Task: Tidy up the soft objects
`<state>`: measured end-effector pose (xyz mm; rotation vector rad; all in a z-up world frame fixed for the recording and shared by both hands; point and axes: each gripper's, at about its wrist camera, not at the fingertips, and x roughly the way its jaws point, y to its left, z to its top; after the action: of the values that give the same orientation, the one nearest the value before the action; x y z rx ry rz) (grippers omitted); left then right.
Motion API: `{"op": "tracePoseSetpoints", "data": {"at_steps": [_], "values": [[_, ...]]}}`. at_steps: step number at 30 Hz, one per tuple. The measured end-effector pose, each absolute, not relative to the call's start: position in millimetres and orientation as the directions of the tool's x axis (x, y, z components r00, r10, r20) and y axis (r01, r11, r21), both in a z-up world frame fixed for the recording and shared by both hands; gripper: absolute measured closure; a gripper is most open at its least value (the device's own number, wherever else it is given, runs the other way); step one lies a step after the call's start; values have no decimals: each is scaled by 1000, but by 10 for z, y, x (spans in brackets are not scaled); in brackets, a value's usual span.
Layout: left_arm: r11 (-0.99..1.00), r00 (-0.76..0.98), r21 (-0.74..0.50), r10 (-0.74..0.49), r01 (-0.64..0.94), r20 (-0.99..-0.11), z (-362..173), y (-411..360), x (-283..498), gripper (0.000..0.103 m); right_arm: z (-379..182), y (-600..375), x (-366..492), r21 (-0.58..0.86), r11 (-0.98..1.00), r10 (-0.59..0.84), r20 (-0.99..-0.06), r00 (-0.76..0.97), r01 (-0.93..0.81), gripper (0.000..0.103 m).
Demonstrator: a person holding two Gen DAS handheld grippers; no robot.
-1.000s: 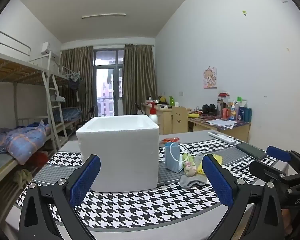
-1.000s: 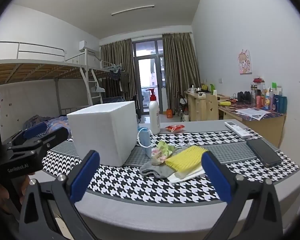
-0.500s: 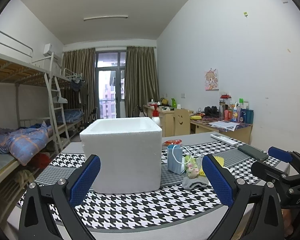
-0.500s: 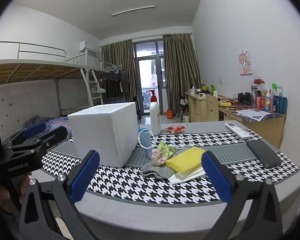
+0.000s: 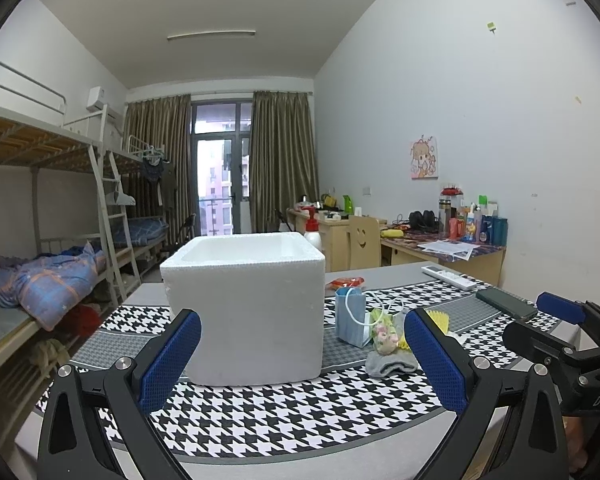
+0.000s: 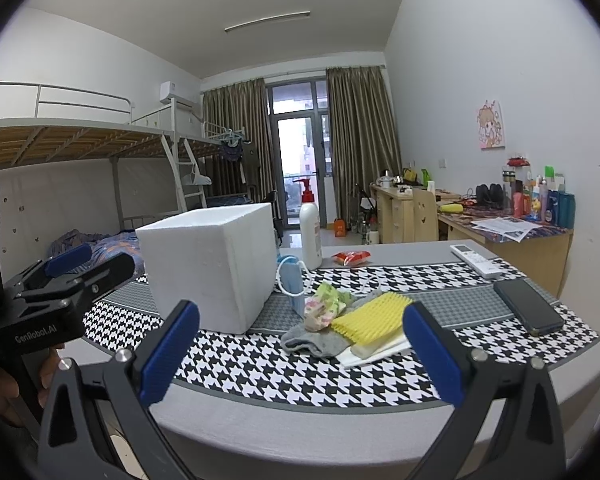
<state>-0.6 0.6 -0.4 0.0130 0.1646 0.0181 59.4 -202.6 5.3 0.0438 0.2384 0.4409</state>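
Both tongs were spread wide and held nothing: the left tongs (image 5: 302,354) hung over the near edge of the desk (image 6: 340,412) facing the white foam box (image 5: 248,312), and the right tongs (image 6: 300,350) faced the heap of soft things to the box's right. Against the views of a second earlier, the left camera had lifted a little, so that the box sat lower in its picture and more of its open rim showed; the right camera had hardly shifted. Nothing on the desk had been touched or moved in that time. Judged from this, the sorting had not begun, and the small lift looked like a settling of the approach rather than a reach.

The foam box stood open at the top. Only its inner rim showed, so what lay inside could not be told. Just right of it a small blue gift bag (image 5: 351,316) with white cord handles stood upright, its contents also hidden. The soft things lay in one pile beside the bag: a grey sock (image 6: 314,340) nearest the desk's edge, a floral cloth (image 6: 326,306) partly on it, a yellow ribbed sponge (image 6: 374,316) and a white folded cloth (image 6: 380,354) beneath that. A dark phone (image 6: 528,306) and a white remote (image 6: 474,260) lay well apart to the right.
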Motion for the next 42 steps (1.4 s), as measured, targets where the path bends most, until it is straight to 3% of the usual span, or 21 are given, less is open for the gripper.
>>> {"op": "tracePoseSetpoints", "data": {"at_steps": [21,42], "values": [[1000,985,20,17,-13,-170,-15,-38,40,1,4,-2062,676,99,906,424,-237,874,-412,0],[999,969,-3,-50,51,-244,-45,-142,382,1,-45,-2160,1017,116,920,391,-306,868,-374,0]]}}
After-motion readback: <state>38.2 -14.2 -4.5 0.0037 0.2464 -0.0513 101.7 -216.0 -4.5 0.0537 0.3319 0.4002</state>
